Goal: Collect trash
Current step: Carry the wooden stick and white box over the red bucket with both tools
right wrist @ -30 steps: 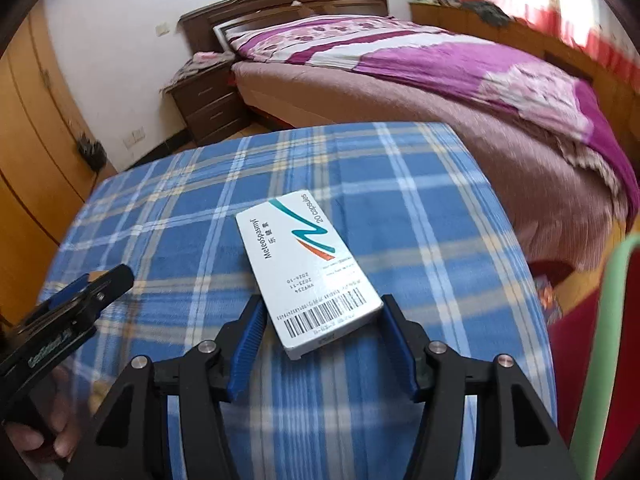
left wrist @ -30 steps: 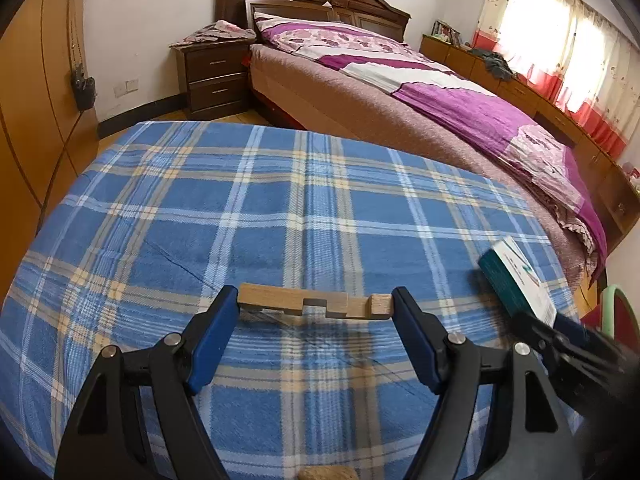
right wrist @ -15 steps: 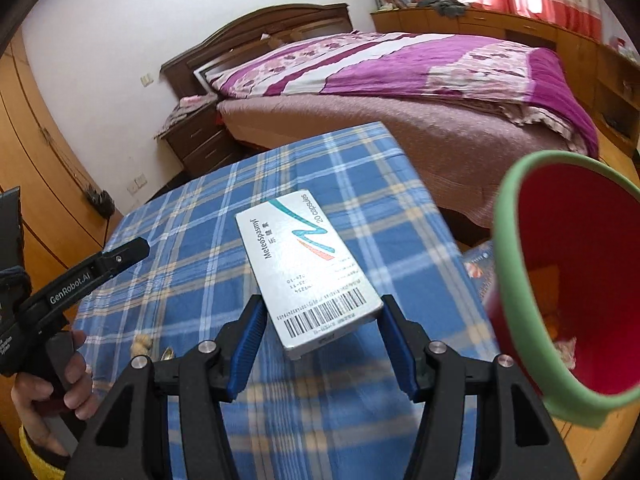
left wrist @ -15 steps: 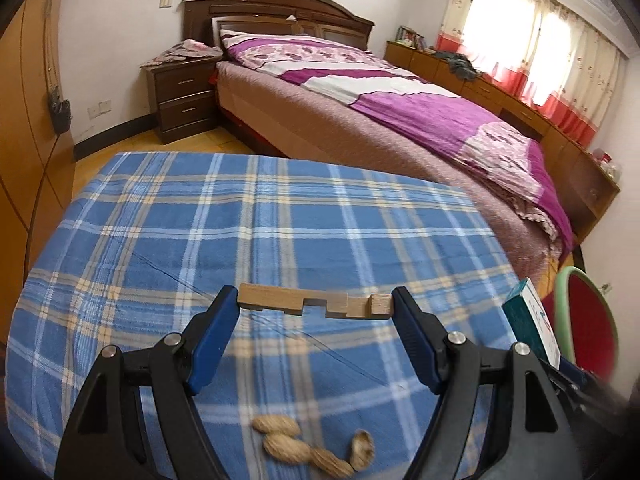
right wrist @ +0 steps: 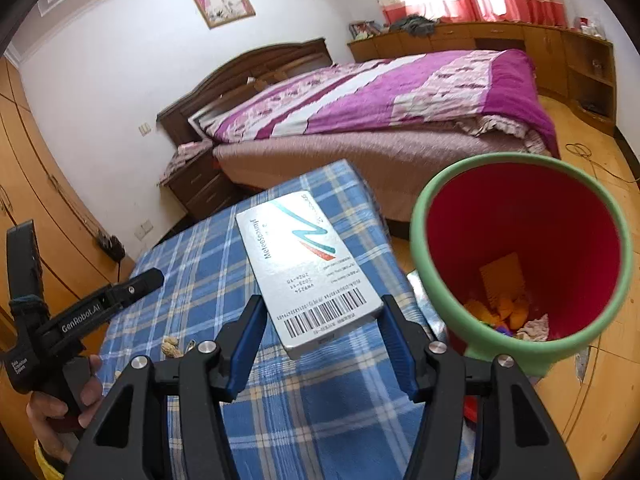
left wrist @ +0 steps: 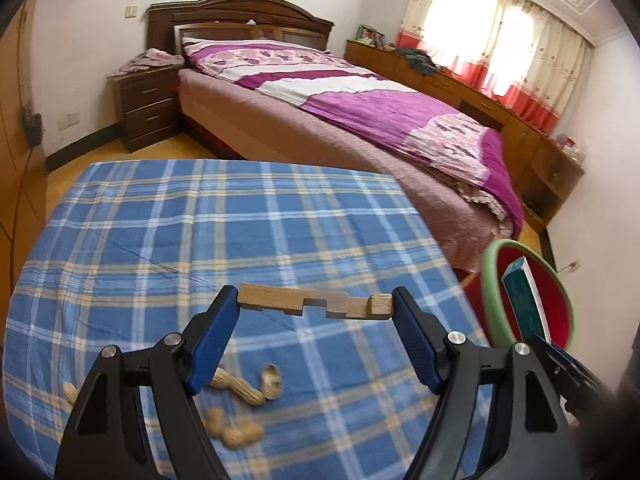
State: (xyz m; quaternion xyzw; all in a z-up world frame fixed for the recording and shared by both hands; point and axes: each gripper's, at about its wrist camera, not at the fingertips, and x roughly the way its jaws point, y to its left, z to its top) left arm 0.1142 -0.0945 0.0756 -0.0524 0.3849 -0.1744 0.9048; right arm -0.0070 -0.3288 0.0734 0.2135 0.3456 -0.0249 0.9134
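Clamping wooden piece [left wrist: 316, 306] endwise | left gripper [left wrist: 314, 308] | fingertips [left wrist: 224, 304]

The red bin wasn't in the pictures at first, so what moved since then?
Both hands pulled back and up toward the table's edge. That brought the red bin into view close beside the white box and uncovered the peanut shells on the blue plaid cloth. Nothing was let go: the right gripper still holds the box, the left gripper still holds the wooden piece.

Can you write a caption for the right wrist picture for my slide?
Right gripper holds a white medicine box beside the red bin, above the blue checked tablecloth.
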